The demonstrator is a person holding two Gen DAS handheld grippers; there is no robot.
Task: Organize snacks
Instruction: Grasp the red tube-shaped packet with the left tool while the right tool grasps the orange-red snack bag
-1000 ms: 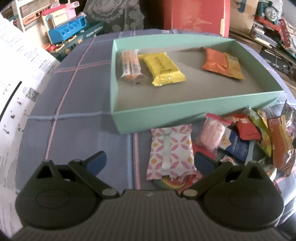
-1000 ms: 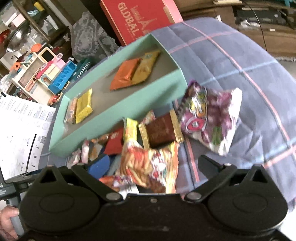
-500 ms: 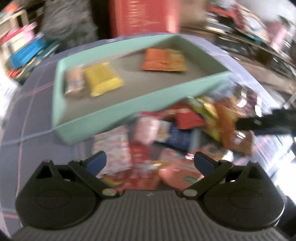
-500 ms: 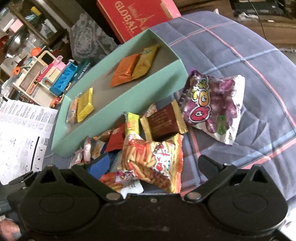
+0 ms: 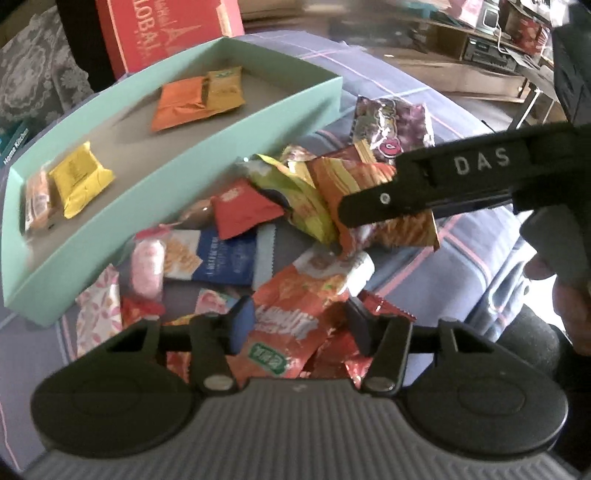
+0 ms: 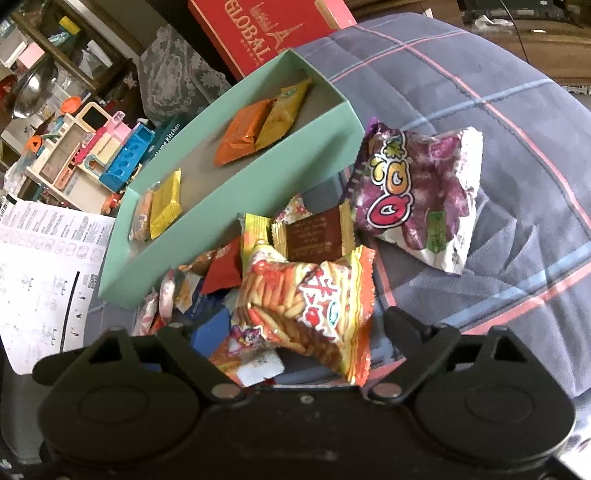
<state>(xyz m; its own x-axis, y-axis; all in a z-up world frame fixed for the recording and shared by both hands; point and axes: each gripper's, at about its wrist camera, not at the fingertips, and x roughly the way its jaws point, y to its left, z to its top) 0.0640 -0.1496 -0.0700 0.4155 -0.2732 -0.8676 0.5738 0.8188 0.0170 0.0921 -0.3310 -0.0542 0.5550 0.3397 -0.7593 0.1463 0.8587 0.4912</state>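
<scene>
**Sorting the snack pile into the teal box: where it stands**

Counting first. One shallow teal cardboard box (image 5: 147, 214) sits on the blue-grey plaid cloth with pink lines (image 6: 480, 92), and it holds four things. At one end there's a clear-wrapped orange bar (image 5: 37, 199) touching a bright yellow foil packet (image 5: 79, 181). At the other end a flat orange foil packet (image 5: 181, 103) overlaps a mustard-yellow one (image 5: 225, 86). The middle of the box floor is bare grey.

Everything else is loose on the cloth, heaped against the box's near wall. I can pick out one each of these:
- big purple grape-print bag (image 6: 417, 195), off to the side of the heap
- brown wrapper with gold crimped ends (image 6: 314, 236)
- orange bag printed with fried sticks (image 6: 306, 299)
- small plain red packet (image 5: 240, 210)
- yellow-green packet (image 5: 299, 192)
- dark blue cracker packet (image 5: 221, 258)
- pink candy in a clear wrap (image 5: 147, 266)
- white packet with pink petal print (image 5: 98, 314)
- long red-orange packet with a green label (image 5: 295, 295)

More wrappers are buried underneath, too hidden to count.

Left gripper (image 5: 299, 325): its jaws have just been closing to a narrow gap with the red-orange packet between them. The pads sit right at its edges, and I can't tell if they're pinching yet.

Right gripper (image 6: 303, 325): its jaws have just been closing slightly but stand wide, with the fried-stick bag between them, not gripped.

One red "GLOBAL" box (image 6: 266, 33) stands behind it all.
</scene>
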